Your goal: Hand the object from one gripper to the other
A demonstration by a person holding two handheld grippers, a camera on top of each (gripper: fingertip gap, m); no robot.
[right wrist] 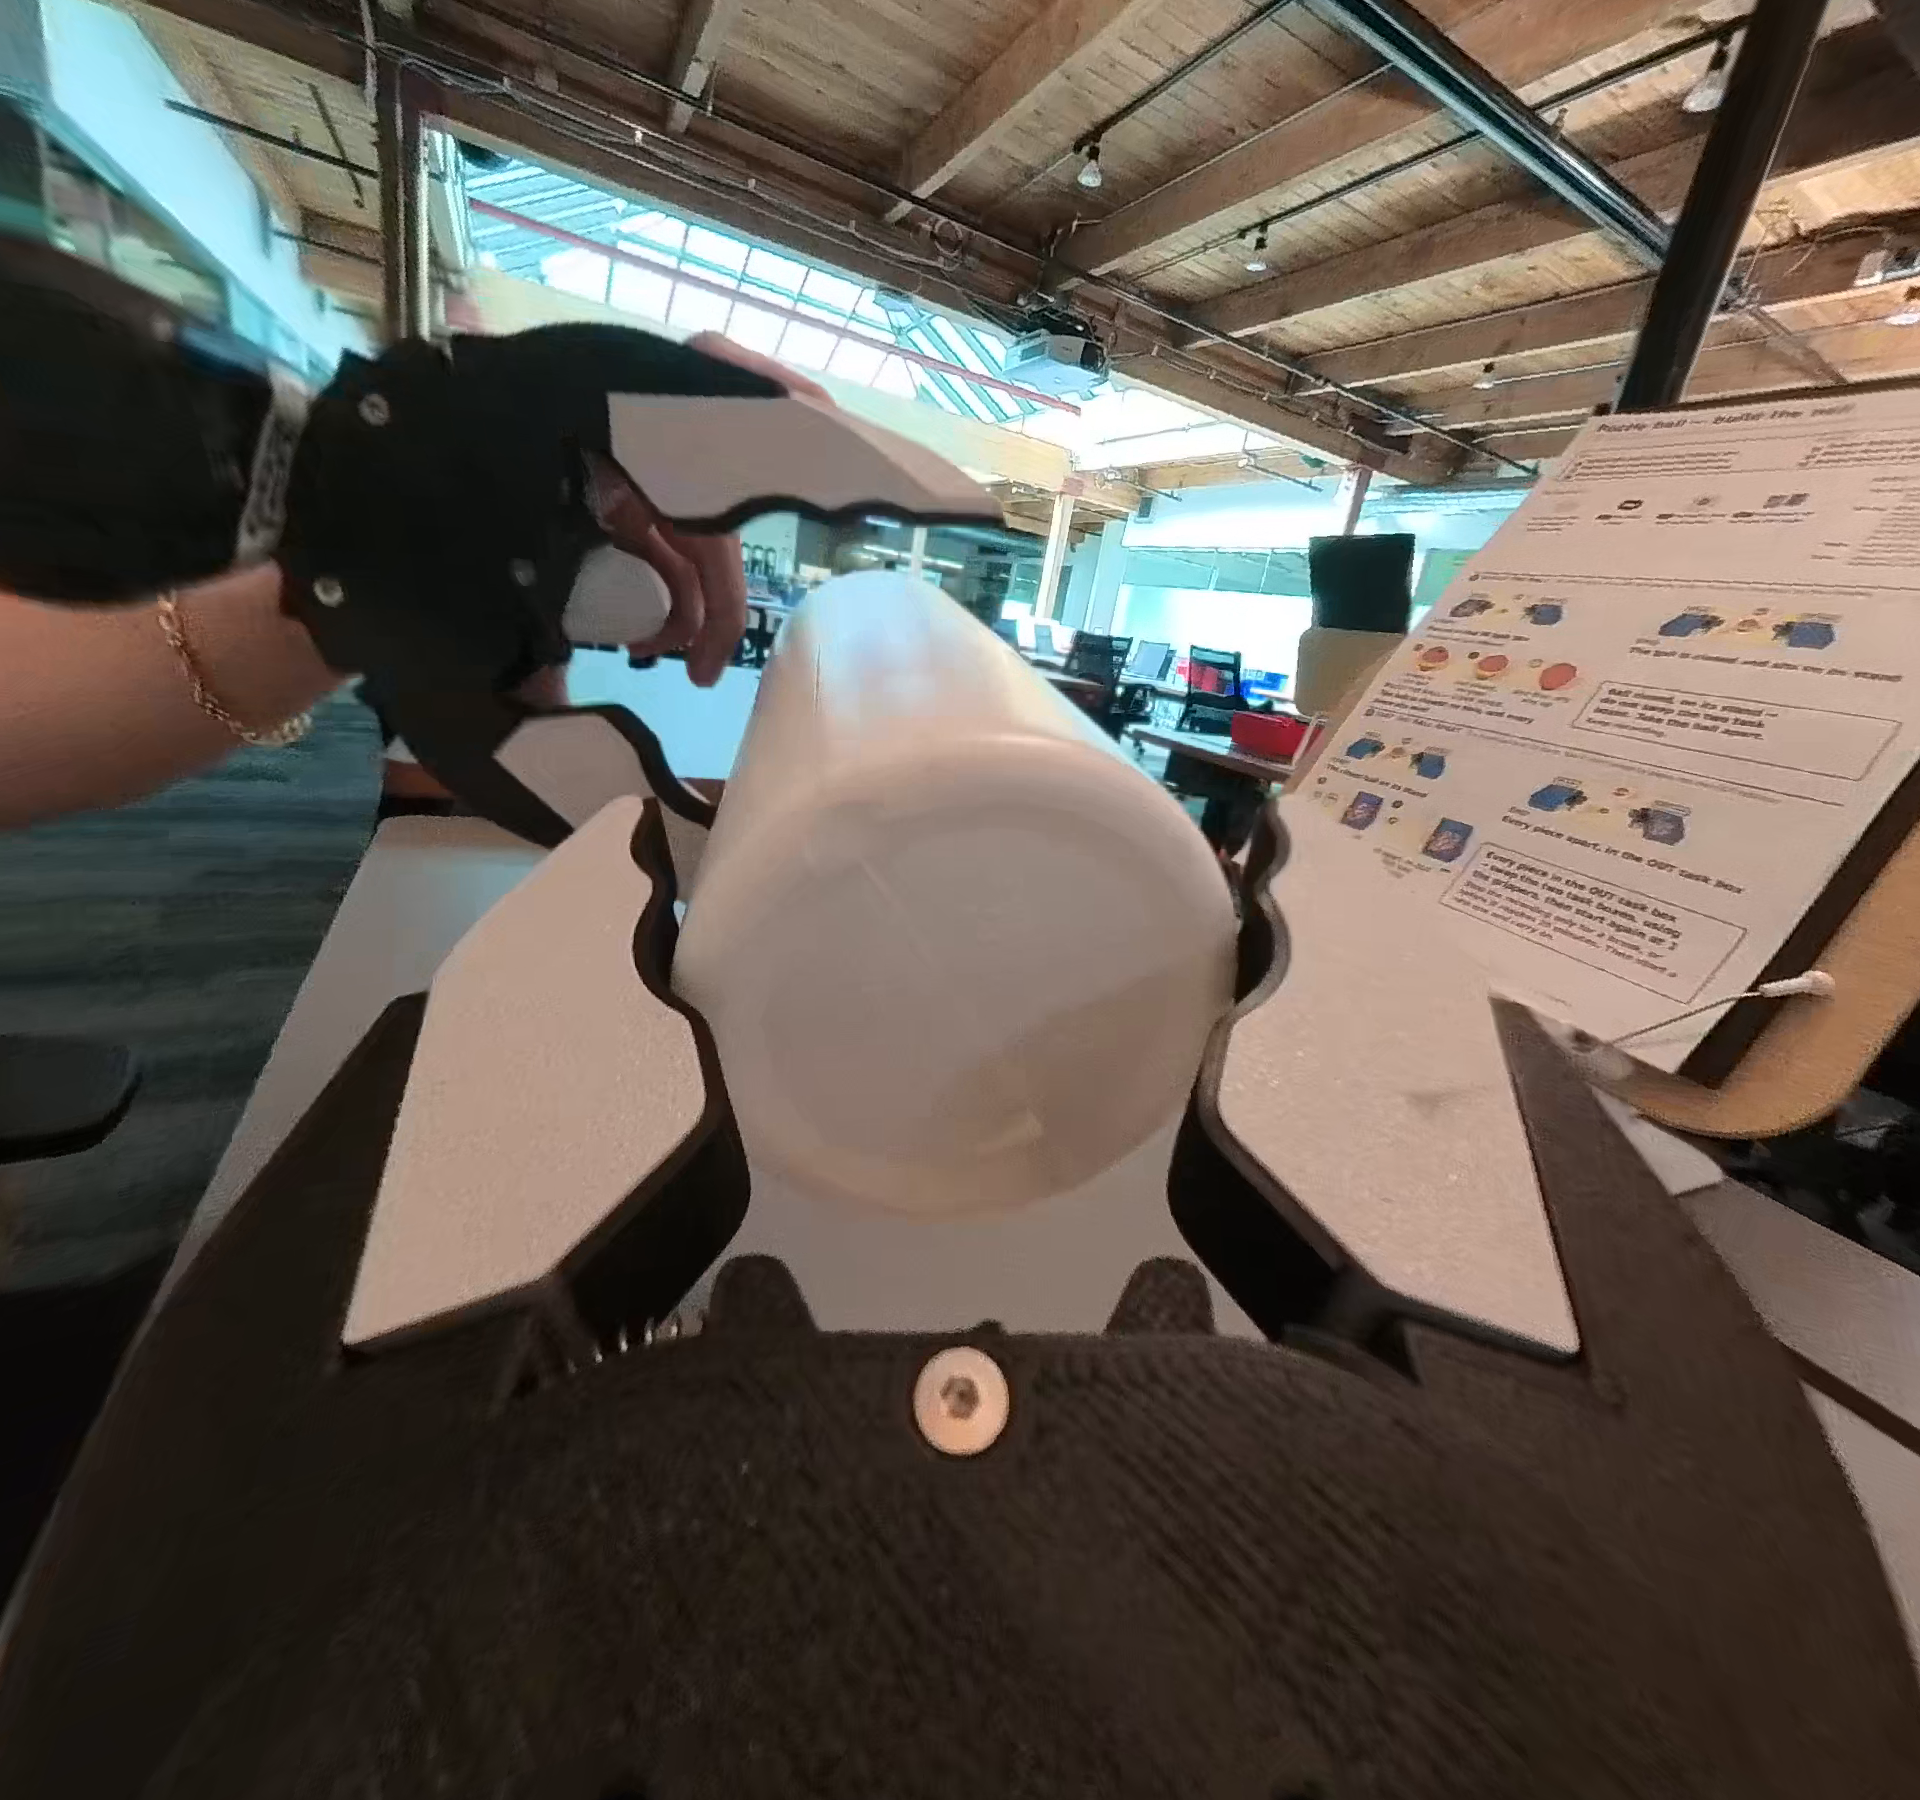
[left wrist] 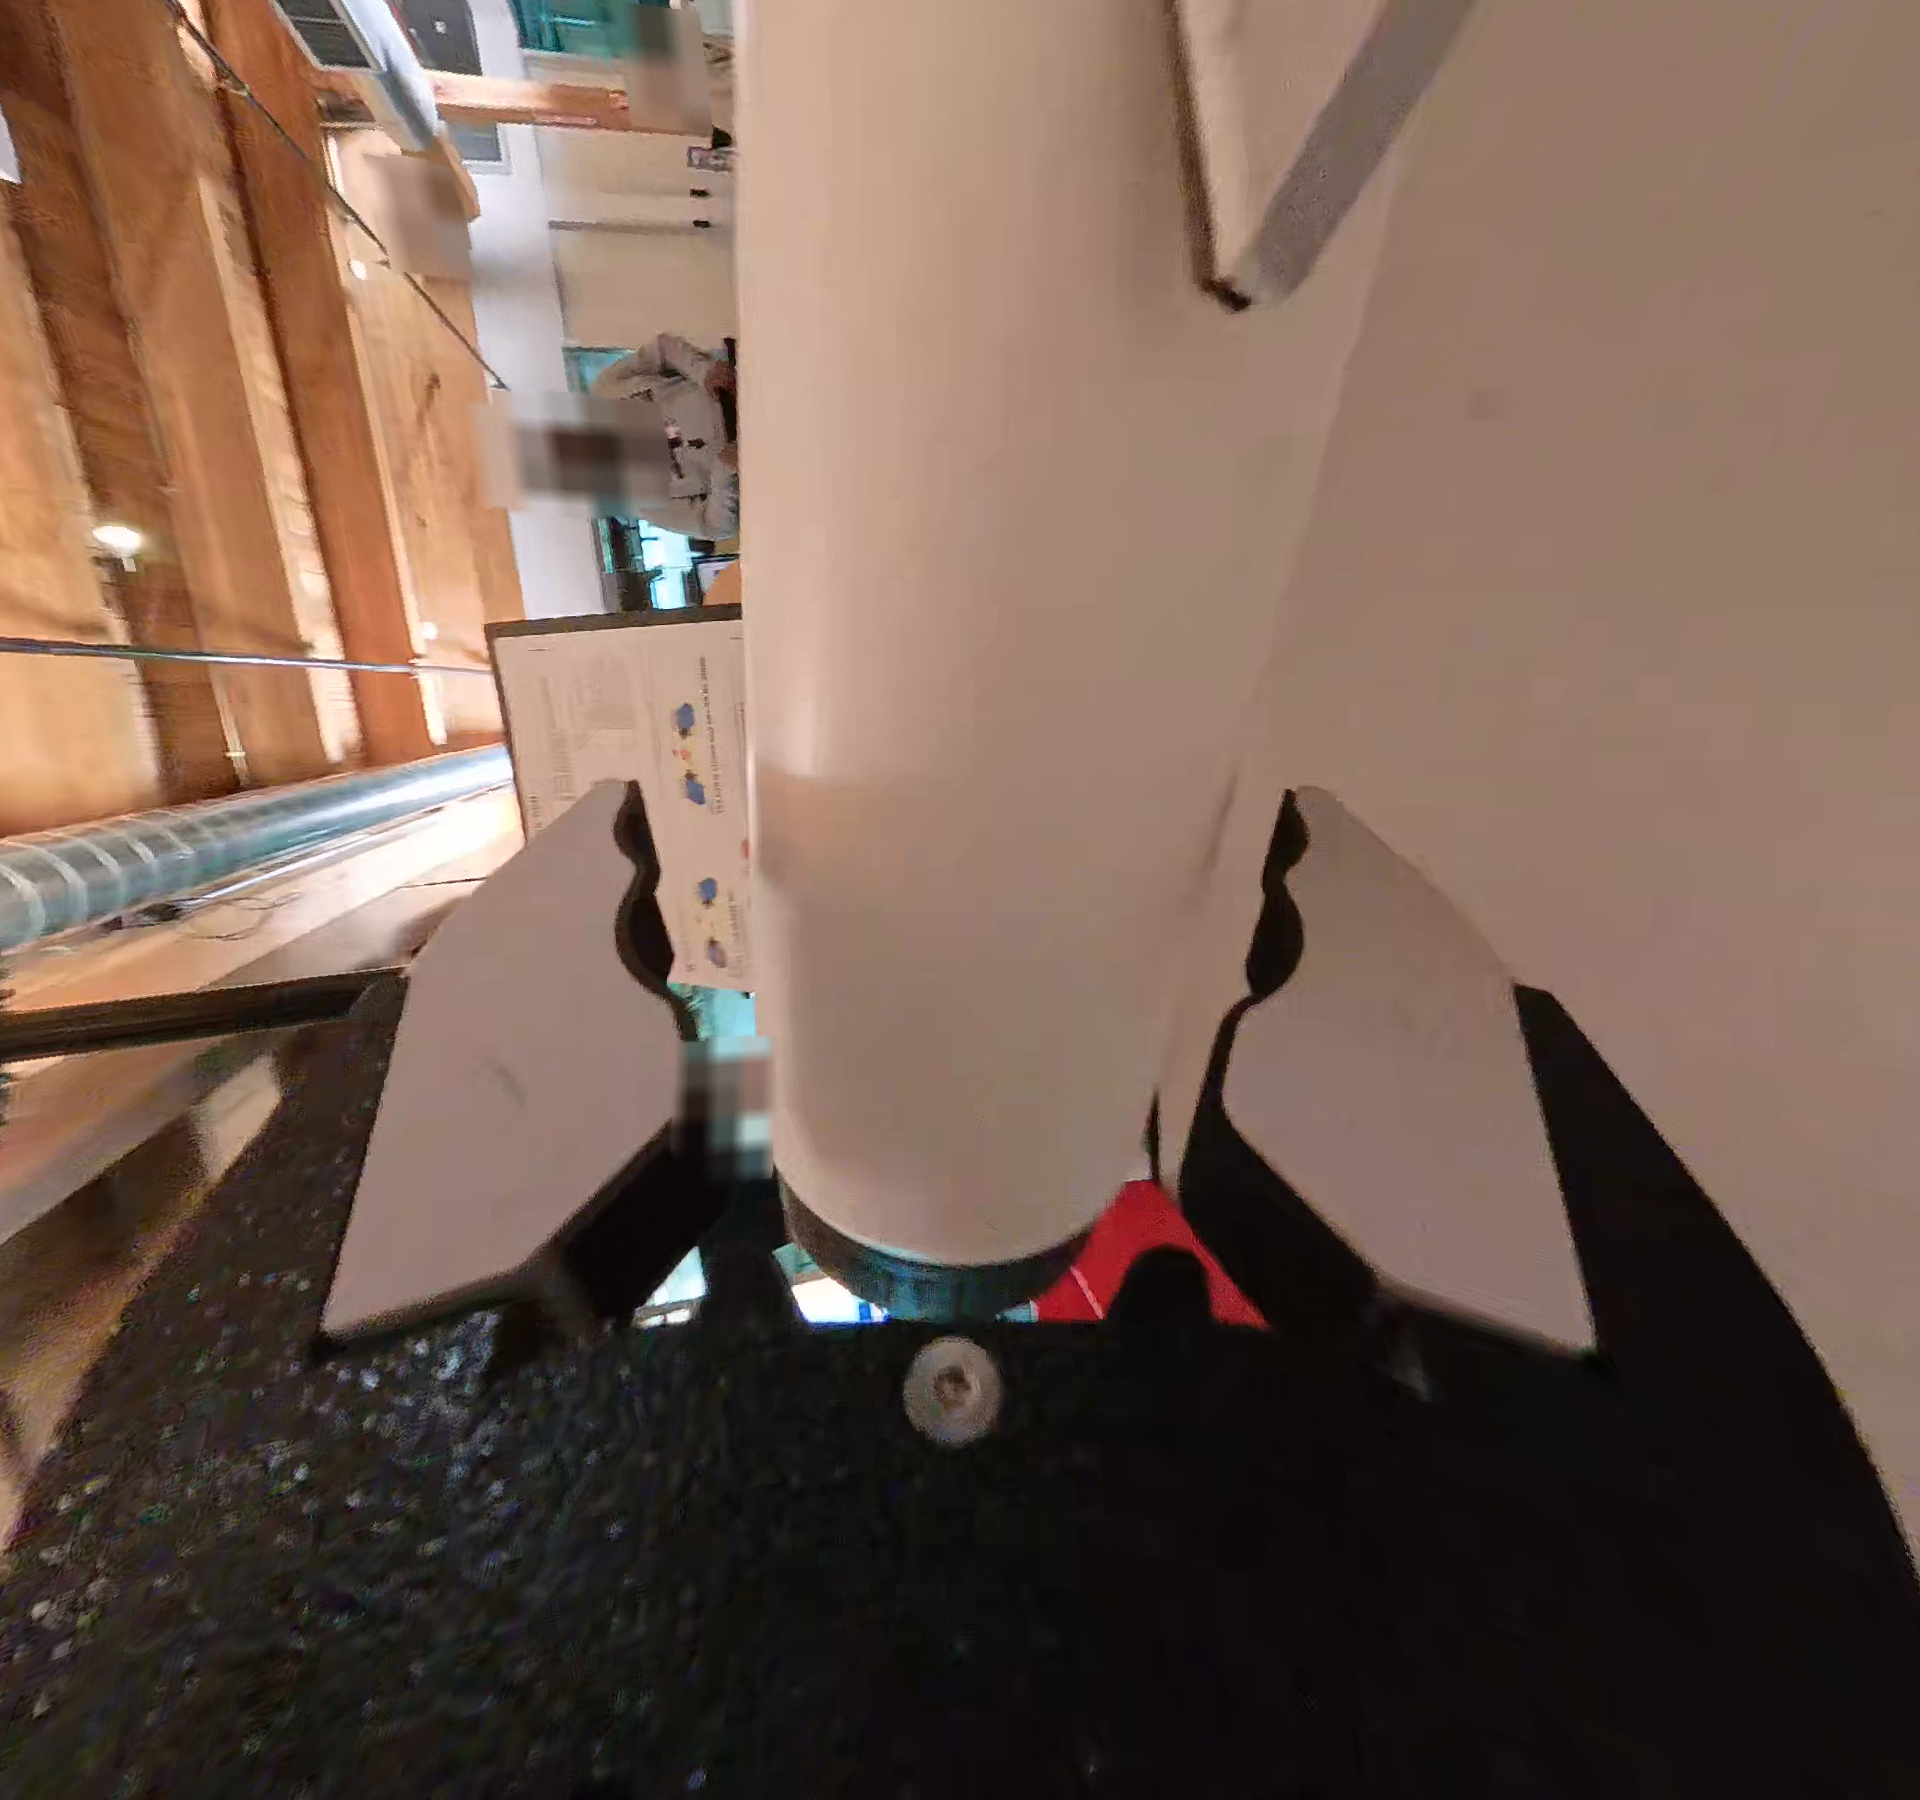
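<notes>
Right wrist view: tongs [right wrist: 956, 909] around cylinder [right wrist: 935, 929].

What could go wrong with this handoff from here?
1. The left tongs are open around the white cylinder, with a gap in the left wrist view; if the right tongs release first, it may drop.
2. The right tongs grip only the near end, so the cylinder could pivot.
3. The instruction board stands close; a swing could hit it.

White cylinder's [left wrist: 966, 503] far end beyond frame
</notes>
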